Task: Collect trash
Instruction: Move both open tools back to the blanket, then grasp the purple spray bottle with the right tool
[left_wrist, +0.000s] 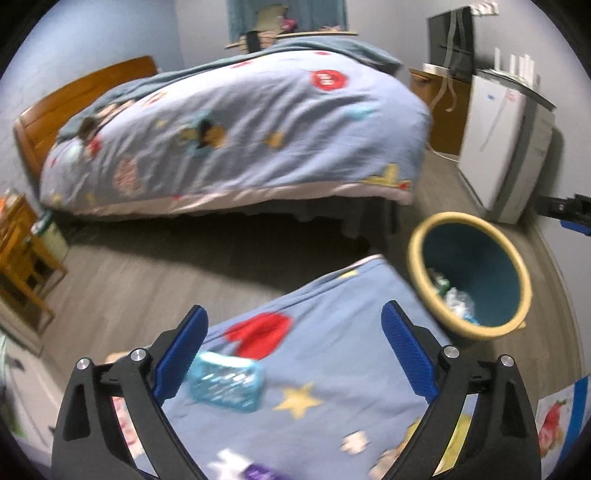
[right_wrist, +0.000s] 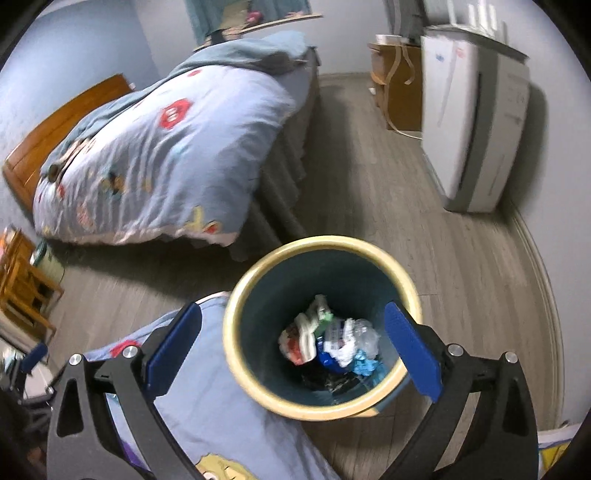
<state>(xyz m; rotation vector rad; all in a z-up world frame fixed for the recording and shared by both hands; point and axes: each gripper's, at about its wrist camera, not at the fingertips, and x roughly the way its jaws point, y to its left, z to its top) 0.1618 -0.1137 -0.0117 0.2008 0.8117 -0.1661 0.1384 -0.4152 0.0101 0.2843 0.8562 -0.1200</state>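
Blue-padded and spread wide, our right gripper (right_wrist: 293, 352) hangs w/ nothing between its jaws, aimed down over the bin (right_wrist: 242, 334), a round tub w/ a cream rim and dark teal inside, standing on the grey wood-look floor (right_wrist: 369, 184) just beside the near bed's corner. Inside it we see crumpled trash (right_wrist: 332, 341): white paper, clear plastic, a scrap of red, a bit of blue, all at the bottom.

Our left gripper (left_wrist: 291, 363) is likewise wide open and empty, poised over the near bed (left_wrist: 332, 369), whose cover is pale blue w/ a red shape and a yellow star. On that cover, just inside the left-hand pad, lies a blue packet (left_wrist: 227, 384), shiny and see-through; the pads don't touch it. A white-and-purple scrap (left_wrist: 240, 467) shows at the bottom edge, too blurred to name. From this view the bin sits off to the right, near the bed's corner.

We judge the step as between drops: both grippers free, some trash already binned, more left on the cover. Next move prob. calls for the left gripper to drop onto the blue packet, centre it between the pads, pinch the thin film w/o catching the bedcover, then carry it right to the bin.

Farther out: a second bed (left_wrist: 240, 125) w/ matching quilt and wooden headboard, and a white appliance (right_wrist: 472, 122) by the wall.
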